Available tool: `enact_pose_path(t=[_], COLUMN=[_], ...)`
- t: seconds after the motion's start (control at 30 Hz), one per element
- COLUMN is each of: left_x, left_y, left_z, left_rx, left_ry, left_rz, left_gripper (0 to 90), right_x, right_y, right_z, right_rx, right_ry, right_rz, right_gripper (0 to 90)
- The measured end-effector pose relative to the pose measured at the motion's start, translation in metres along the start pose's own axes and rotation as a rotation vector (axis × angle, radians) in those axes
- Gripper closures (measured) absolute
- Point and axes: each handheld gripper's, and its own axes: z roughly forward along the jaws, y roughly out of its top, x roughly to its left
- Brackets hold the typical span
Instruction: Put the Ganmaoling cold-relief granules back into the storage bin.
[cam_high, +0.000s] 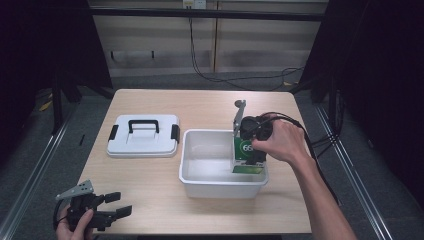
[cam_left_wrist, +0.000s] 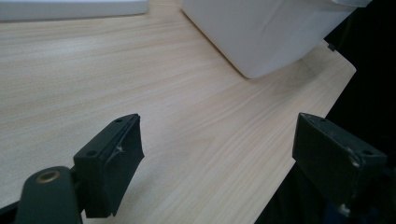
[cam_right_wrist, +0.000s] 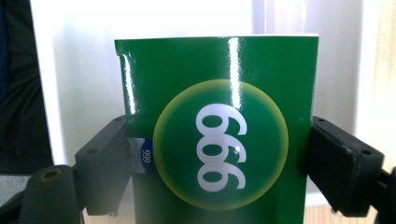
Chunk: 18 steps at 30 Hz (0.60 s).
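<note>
Fingers of the right hand (cam_high: 282, 141) cover most of the right gripper (cam_high: 253, 150), and the bin's near wall hides the foot of the green box (cam_right_wrist: 219, 135) (printed 999). Its jaws clamp that box by both sides, inside the white bin (cam_high: 200, 185) at its right end. The left gripper (cam_high: 116, 205) hangs wide open, holding nothing, over the table's (cam_left_wrist: 187, 140) near left corner. The white lid (cam_high: 142, 142) lies left of the bin.

A glossy green box (cam_high: 243, 150) printed with white "999" numerals in a yellow-edged circle stands upright in the 3 o'clock end of an open white bin (cam_high: 200, 186) at the bench centre. The bin's white lid (cam_high: 143, 142), with a black handle and 2 black latches, lies flat at its 9 o'clock.
</note>
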Motion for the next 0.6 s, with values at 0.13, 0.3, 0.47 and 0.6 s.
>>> enact_pose_path(t=[0.13, 0.3, 0.47, 0.6], left_x=[0.0, 0.0, 0.0, 0.0], left_y=[0.0, 0.0, 0.0, 0.0], left_z=[0.0, 0.0, -0.001, 0.0], left_rx=[-0.003, -0.003, -0.002, -0.002], left_ry=[0.0, 0.002, 0.002, 0.003], left_rz=[-0.001, 0.0, 0.001, 0.0], left_gripper=[16.0, 16.0, 16.1, 16.0], right_x=[-0.001, -0.005, -0.008, -0.007], right_y=[0.003, 0.005, 0.005, 0.006], right_z=[0.009, 0.022, 0.03, 0.033], right_rx=[0.03, 0.05, 0.057, 0.065], right_ry=[0.007, 0.023, 0.038, 0.032], right_rz=[-0.031, -0.023, -0.019, -0.012], right_gripper=[15.6, 15.5, 15.3, 15.0])
